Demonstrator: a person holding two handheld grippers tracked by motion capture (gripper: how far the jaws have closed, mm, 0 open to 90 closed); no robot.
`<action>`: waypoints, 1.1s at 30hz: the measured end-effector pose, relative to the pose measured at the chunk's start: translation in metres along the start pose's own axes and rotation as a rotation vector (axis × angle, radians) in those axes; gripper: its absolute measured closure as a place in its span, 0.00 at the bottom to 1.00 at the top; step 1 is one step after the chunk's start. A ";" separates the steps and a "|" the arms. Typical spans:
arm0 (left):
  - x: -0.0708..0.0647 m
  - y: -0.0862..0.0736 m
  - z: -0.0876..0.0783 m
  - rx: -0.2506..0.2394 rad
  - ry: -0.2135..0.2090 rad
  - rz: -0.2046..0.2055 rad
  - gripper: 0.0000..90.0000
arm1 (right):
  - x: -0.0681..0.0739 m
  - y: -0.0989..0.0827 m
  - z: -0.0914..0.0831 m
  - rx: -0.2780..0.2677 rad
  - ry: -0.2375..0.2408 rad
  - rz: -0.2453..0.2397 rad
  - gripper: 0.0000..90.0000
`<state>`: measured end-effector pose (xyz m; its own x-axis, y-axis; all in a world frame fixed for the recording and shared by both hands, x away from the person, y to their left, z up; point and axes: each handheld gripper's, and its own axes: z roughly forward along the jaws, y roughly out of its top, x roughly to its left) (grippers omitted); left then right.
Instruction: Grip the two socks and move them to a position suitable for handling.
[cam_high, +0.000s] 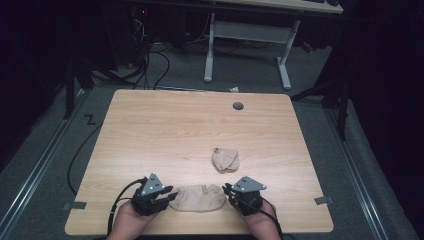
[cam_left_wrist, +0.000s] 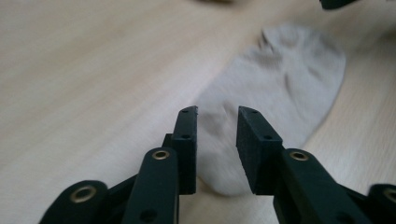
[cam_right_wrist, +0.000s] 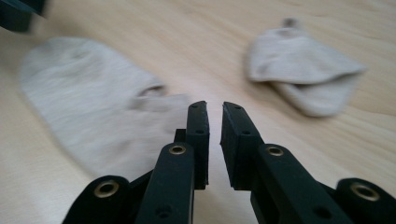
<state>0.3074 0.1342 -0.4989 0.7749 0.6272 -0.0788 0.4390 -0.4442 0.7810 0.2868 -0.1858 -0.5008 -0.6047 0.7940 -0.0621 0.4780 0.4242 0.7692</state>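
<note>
Two hand-held grippers bracket a flattened beige sock (cam_high: 199, 198) at the near edge of a light wooden table (cam_high: 150, 130), seen from the high view. Left of the sock, the left gripper (cam_high: 170, 195) points inward at one rounded end; its own camera shows the black jaws parted with a clear gap, the sock (cam_left_wrist: 275, 93) lying on the wood beyond and between them, the pads pressing on nothing. The sock stretches crosswise, its long axis running from one gripper to the other, so each tool faces one end of it. Right of the sock, the right gripper (cam_high: 227, 192) stands just beside the other end, where the cuff opening shows; in the right gripper view its jaws stand apart by a narrower slit and hold nothing, the sock (cam_right_wrist: 93, 93) lying to the left of their line. Beyond the sock, toward the middle of the table and a little right, a second sock (cam_high: 225, 160) lies folded into a small bundle, well apart from both tools. Judged from this layout, the flat sock appears freshly laid out or released, and the right gripper is the nearer to the bundled one.
</note>
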 end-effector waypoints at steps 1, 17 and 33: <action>0.004 0.001 -0.004 -0.025 0.015 -0.010 0.75 | -0.005 0.000 -0.001 -0.004 -0.013 0.009 0.90; 0.050 -0.006 -0.015 -0.067 0.162 -0.100 0.72 | -0.074 0.027 0.052 0.136 -0.170 0.093 1.00; 0.049 -0.008 -0.021 -0.071 0.143 -0.098 0.71 | -0.012 0.048 0.088 0.172 -0.060 -0.025 0.98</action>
<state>0.3324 0.1822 -0.4961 0.6552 0.7520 -0.0719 0.4720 -0.3331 0.8163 0.3729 -0.1368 -0.5195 -0.5813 0.8045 -0.1216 0.5679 0.5082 0.6474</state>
